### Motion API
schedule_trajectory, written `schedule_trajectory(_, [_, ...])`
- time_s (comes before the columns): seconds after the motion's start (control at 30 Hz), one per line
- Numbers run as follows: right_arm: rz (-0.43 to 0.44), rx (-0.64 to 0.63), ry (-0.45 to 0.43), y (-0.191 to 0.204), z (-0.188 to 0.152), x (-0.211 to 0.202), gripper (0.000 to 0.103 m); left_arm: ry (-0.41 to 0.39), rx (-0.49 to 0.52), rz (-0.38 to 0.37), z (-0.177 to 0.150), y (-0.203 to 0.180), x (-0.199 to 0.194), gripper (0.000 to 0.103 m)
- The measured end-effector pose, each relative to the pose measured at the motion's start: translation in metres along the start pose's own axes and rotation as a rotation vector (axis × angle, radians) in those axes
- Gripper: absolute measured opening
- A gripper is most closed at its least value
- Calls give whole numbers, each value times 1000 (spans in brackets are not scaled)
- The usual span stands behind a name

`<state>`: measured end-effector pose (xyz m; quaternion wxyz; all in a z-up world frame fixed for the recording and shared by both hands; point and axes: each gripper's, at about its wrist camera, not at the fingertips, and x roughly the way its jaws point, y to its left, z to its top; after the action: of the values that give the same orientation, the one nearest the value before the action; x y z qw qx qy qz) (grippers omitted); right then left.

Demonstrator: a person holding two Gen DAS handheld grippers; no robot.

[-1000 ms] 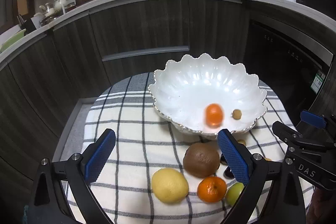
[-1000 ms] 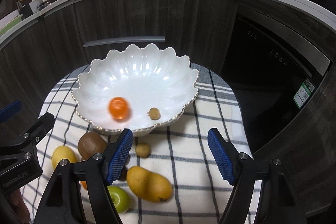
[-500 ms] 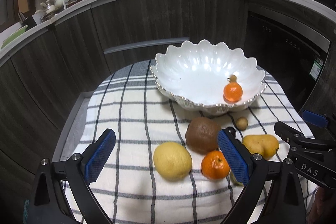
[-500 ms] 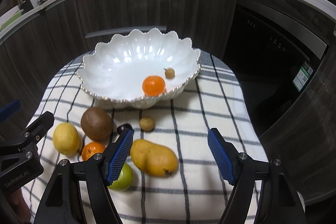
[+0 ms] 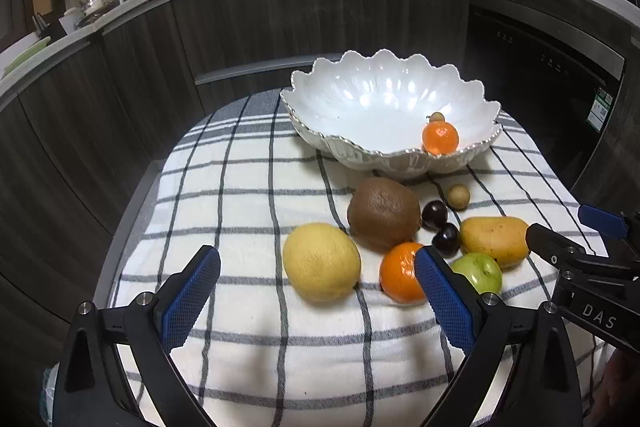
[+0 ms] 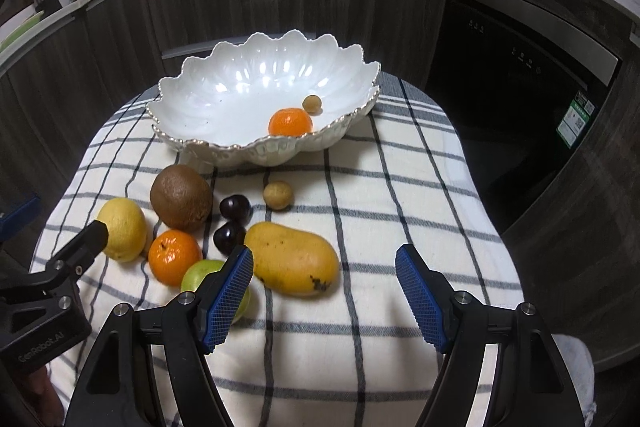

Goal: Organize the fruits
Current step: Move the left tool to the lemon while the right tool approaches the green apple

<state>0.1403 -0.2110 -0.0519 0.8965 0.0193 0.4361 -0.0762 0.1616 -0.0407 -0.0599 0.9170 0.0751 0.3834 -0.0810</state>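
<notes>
A white scalloped bowl [image 5: 348, 99] [image 6: 224, 95] stands at the back of a checked cloth and holds a small orange [image 5: 440, 138] [image 6: 290, 122] and a little tan fruit [image 6: 311, 104]. In front of it lie a brown kiwi [image 5: 382, 213] [image 6: 181, 197], a lemon [image 5: 321, 261] [image 6: 122, 229], an orange [image 5: 400, 277] [image 6: 174, 257], a green fruit [image 5: 480, 271] [image 6: 198, 275], a mango [image 5: 494, 237] [image 6: 291, 258], two dark cherries [image 5: 435, 215] [image 6: 235, 207] and a tan round fruit [image 6: 277, 195]. My left gripper [image 5: 316, 303] is open above the lemon. My right gripper [image 6: 324, 301] is open, the mango just ahead of it.
The checked cloth [image 5: 240, 195] covers a small rounded table. Dark curved cabinets [image 5: 280, 19] and a built-in appliance [image 6: 520, 79] ring it closely. A counter above carries pans, bottles and dishes.
Both grippers have drawn back from the bowl and sunk toward the cloth. The loose fruits now sit higher in both views, and the orange in the bowl has rolled to the right side.
</notes>
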Motion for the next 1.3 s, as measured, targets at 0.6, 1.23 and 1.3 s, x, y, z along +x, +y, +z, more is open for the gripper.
schedule_trajectory(0.6, [1,-7,-33,15,10,10,74,36,-55,28,-1,13,39,96])
schedule_trajectory(1.23, [-11,19,16,11,17,43,75,144,-84,-64,-4,5,78,57])
schedule_trajectory(1.3, [-15,16,17,10,17,42,75,143,-84,-65,-4,6,77,57])
